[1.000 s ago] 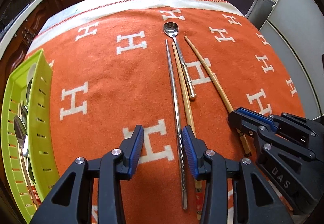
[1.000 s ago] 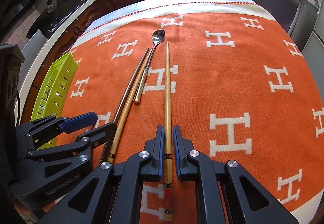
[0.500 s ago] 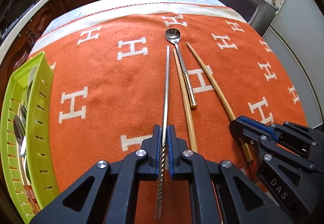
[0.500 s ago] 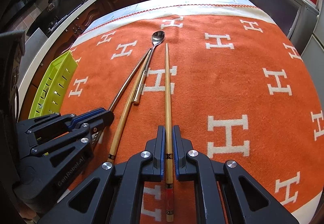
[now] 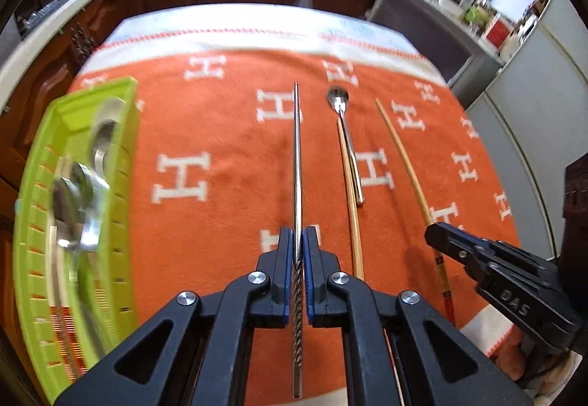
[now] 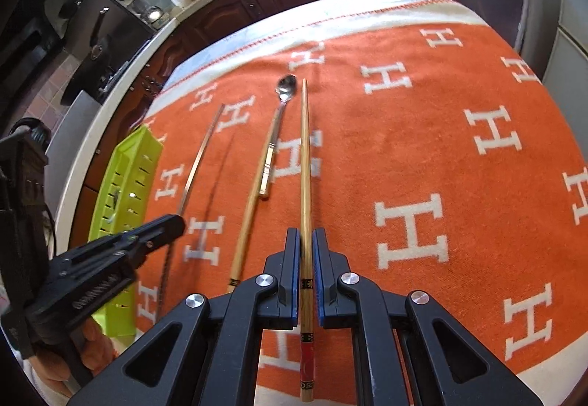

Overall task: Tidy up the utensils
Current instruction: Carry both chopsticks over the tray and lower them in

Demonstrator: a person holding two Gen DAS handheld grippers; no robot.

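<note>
A metal chopstick (image 5: 297, 163), a second ago flat between open jaws, is now clamped by the left gripper (image 5: 298, 259) and raised off the orange cloth (image 5: 220, 222), ready for the green tray (image 5: 125, 134) at the surface's left edge. The right gripper (image 6: 305, 259) stays closed on a wooden chopstick (image 6: 305, 163). A second wooden chopstick (image 6: 250, 207) and a spoon (image 6: 284, 90) lie beyond. Spoons already inside the tray are shown only by the left view.

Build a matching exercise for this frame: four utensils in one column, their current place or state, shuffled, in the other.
1. metal chopstick
2. red-ended wooden chopstick
3. long-handled spoon
4. plain wooden chopstick

A. lies on the blanket, its handle against the spoon's handle
B. clamped in the right tool
C. clamped in the left tool
D. bowl at the far end, resting on the blanket

Pairs: 1-C, 2-B, 3-D, 4-A
</note>
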